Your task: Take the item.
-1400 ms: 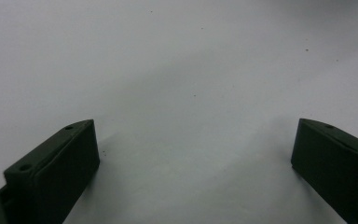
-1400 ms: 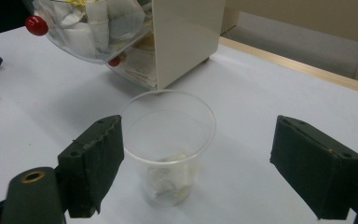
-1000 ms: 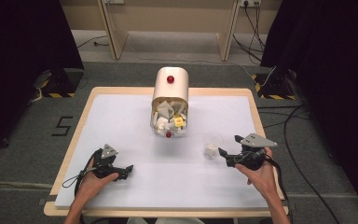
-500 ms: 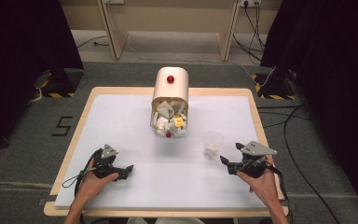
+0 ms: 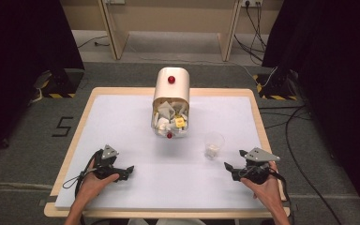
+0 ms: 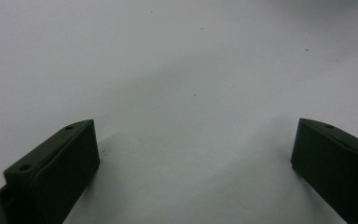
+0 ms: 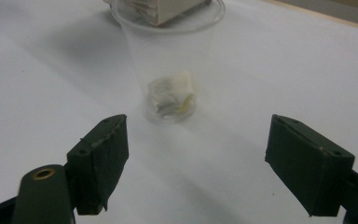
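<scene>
A clear plastic cup [image 5: 213, 144] stands upright on the white table, with a crumpled white packet [image 7: 172, 93] at its bottom. My right gripper [image 5: 229, 168] rests open just right of and nearer than the cup, with its jaws pointing at it and nothing between them; the cup [image 7: 170, 60] stands a short way ahead of the jaws. A cream box [image 5: 171, 101] with a red knob lies tipped over at the table's middle, with several white and yellow packets spilling from its mouth. My left gripper [image 5: 127, 171] lies open on the bare table at the near left.
The white table top [image 5: 122, 122] has a wooden rim [image 5: 75, 136]. Cables trail on the grey floor at the right. A wooden frame stands beyond the far edge.
My right gripper has drawn back toward the near edge, away from the cup, which stays standing. The left gripper has not moved.
</scene>
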`<state>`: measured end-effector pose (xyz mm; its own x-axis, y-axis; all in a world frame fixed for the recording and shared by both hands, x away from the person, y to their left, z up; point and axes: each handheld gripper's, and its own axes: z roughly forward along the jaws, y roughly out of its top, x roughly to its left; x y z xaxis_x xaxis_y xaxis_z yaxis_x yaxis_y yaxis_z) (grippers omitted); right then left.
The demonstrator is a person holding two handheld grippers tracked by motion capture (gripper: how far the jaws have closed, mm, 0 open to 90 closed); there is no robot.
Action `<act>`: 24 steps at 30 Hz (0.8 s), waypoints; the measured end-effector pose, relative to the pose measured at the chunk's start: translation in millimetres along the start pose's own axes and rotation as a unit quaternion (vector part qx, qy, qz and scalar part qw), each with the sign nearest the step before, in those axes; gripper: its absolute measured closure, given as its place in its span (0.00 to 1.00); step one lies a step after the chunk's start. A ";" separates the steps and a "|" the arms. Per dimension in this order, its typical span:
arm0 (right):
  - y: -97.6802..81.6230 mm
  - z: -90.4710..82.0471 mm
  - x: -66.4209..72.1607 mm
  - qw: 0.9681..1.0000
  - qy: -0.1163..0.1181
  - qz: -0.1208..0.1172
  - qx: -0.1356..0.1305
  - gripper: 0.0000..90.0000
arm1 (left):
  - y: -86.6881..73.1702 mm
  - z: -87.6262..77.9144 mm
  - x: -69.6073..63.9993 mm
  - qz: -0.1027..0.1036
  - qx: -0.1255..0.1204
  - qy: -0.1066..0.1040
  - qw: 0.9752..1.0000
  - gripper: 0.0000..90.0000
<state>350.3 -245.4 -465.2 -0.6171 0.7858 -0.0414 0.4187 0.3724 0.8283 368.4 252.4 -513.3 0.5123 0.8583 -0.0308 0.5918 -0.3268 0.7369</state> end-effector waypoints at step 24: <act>-17.3 -0.4 5.4 0.998 0.013 0.000 0.057 0.22 | 0.0 -0.1 -0.2 0.000 0.000 0.001 1.000 0.00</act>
<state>339.5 -247.8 -479.6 -0.6343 0.7727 -0.0260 0.4898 0.4276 0.7598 368.3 252.3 -513.3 0.5113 0.8589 -0.0293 0.5920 -0.3273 0.7365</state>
